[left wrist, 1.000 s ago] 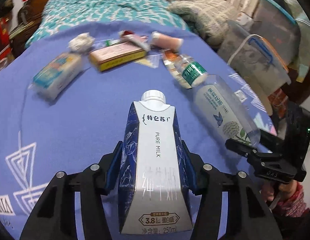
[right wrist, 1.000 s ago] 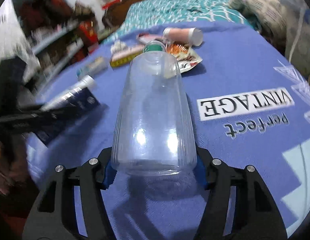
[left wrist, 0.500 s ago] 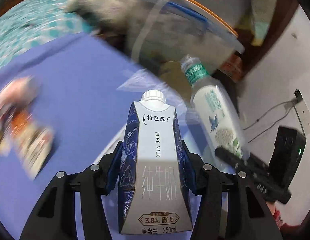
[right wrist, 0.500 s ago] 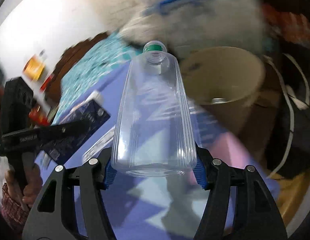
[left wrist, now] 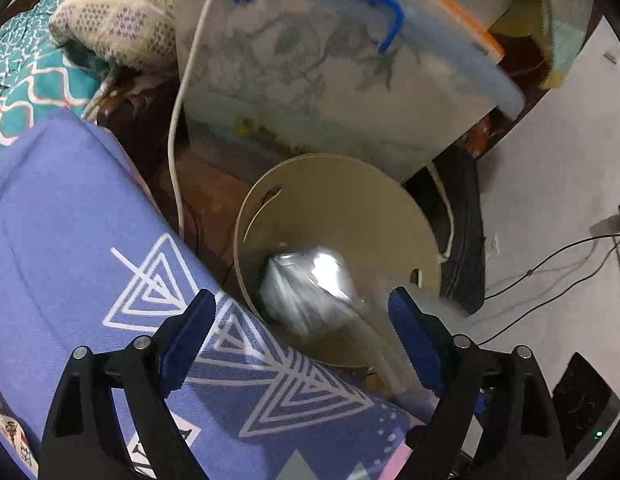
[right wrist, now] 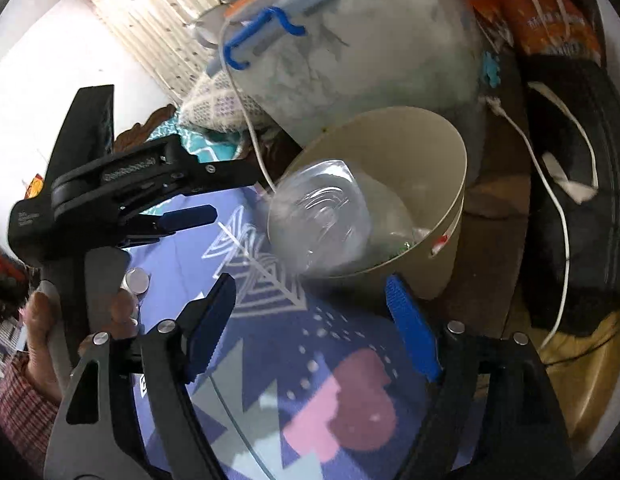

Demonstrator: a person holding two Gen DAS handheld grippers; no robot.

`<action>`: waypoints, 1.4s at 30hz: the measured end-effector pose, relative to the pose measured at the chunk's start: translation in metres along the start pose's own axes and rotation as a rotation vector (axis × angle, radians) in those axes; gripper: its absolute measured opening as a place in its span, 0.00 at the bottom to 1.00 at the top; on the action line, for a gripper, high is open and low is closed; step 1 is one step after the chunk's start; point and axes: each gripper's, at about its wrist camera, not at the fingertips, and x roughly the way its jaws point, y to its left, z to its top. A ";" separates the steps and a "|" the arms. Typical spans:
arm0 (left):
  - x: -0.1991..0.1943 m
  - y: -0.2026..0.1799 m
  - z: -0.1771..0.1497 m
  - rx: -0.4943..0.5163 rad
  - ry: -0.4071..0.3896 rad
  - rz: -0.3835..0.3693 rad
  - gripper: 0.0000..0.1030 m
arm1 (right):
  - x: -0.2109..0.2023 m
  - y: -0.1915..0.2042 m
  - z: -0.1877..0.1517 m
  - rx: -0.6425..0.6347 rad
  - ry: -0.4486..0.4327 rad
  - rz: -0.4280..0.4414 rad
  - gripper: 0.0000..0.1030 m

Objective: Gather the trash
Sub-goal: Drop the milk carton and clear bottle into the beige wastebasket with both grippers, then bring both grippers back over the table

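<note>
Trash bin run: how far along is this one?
Both loads look released: the milk carton and clear bottle blur past the bin rim. The left gripper and right gripper have just opened, empty. Whether trash is left on the bed isn't visible.

Dim indoor light; fisheye is bending and darkening the corners. Clear bottle (right wrist: 322,216) inside the beige bin (right wrist: 450,152) is smearing with motion blur, glare on it.

Cluttered bedroom: bedspread (left wrist: 69,208), storage tub (left wrist: 330,92).
</note>
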 end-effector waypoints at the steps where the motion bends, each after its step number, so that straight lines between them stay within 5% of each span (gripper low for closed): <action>1: -0.008 0.001 -0.001 0.013 -0.017 0.007 0.82 | -0.002 0.003 -0.001 -0.008 -0.019 -0.005 0.76; 6: -0.065 0.016 -0.038 0.057 -0.132 -0.002 0.82 | -0.010 0.025 -0.017 -0.046 -0.069 0.019 0.76; 12: -0.125 0.068 -0.128 0.006 -0.218 0.055 0.82 | 0.011 0.079 -0.048 -0.132 0.010 0.112 0.76; 16: -0.160 0.122 -0.197 -0.110 -0.244 0.171 0.81 | 0.034 0.133 -0.081 -0.220 0.098 0.192 0.73; 22: -0.226 0.213 -0.295 -0.300 -0.299 0.396 0.80 | 0.070 0.235 -0.130 -0.406 0.282 0.366 0.49; 25: -0.249 0.247 -0.326 -0.374 -0.326 0.485 0.79 | 0.095 0.299 -0.129 -0.521 0.359 0.450 0.48; 33: -0.284 0.287 -0.364 -0.517 -0.489 0.434 0.76 | 0.238 0.478 -0.090 -0.745 0.505 0.294 0.59; 37: -0.291 0.282 -0.368 -0.507 -0.538 0.422 0.76 | 0.308 0.514 -0.093 -0.803 0.557 0.146 0.59; 42: -0.296 0.283 -0.370 -0.515 -0.563 0.408 0.77 | 0.335 0.526 -0.117 -0.925 0.565 0.023 0.60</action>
